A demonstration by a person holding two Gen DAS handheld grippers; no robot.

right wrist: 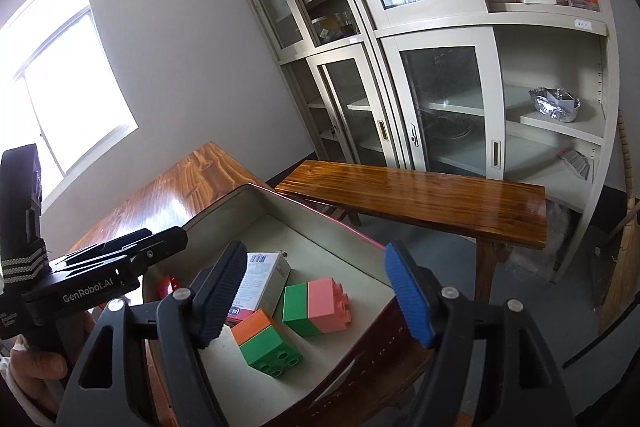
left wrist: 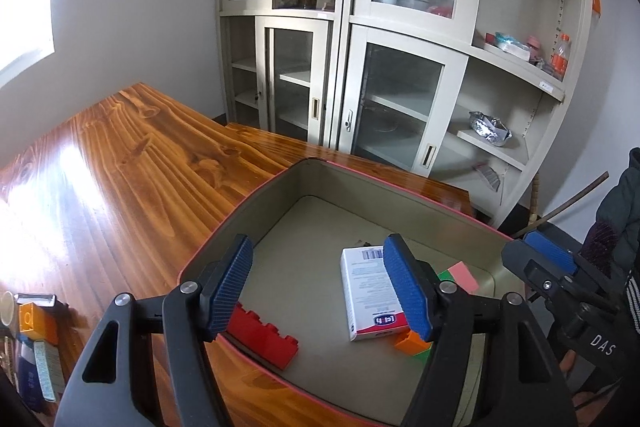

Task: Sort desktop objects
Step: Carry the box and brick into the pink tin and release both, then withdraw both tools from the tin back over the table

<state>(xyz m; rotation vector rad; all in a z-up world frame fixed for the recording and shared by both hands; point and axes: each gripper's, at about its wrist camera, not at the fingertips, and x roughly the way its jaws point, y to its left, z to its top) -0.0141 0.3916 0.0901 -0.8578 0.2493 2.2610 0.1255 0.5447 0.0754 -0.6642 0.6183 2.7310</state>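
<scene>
The left gripper [left wrist: 320, 291] stood with its blue ribbed pads wide apart, nothing between them and nothing touched. It hung over the near-left part of the grey-lined open box with a red rim [left wrist: 280, 179]. The right gripper [right wrist: 316, 295] was likewise wide open and empty, poised over the near-right part of the same box.

Below the left gripper, on the box floor, lay a red studded plastic building brick [left wrist: 266, 341] against the near wall. Beside it rested a white cardboard carton with a red-and-blue label [left wrist: 368, 295], lying flat. Below the right gripper lay an orange-and-green stacked plastic block [right wrist: 266, 343], and just beyond it a green-and-pink stacked plastic block [right wrist: 316, 301]; the two stood near each other but apart, and the carton touched or nearly touched the orange-and-green one.

The box sat on the glossy wooden table [left wrist: 120, 155]. At the table's near-left edge, several small items [left wrist: 36, 331] remained outside the box; they included an orange piece and a blue-and-white packet, but blur prevented closer identification.

Judged step: release into the box, completed for both tools. The next move would call for lifting both grippers clear of the rim, then directing one toward the remaining items at the table's near-left edge, approaching with jaws held open.
</scene>
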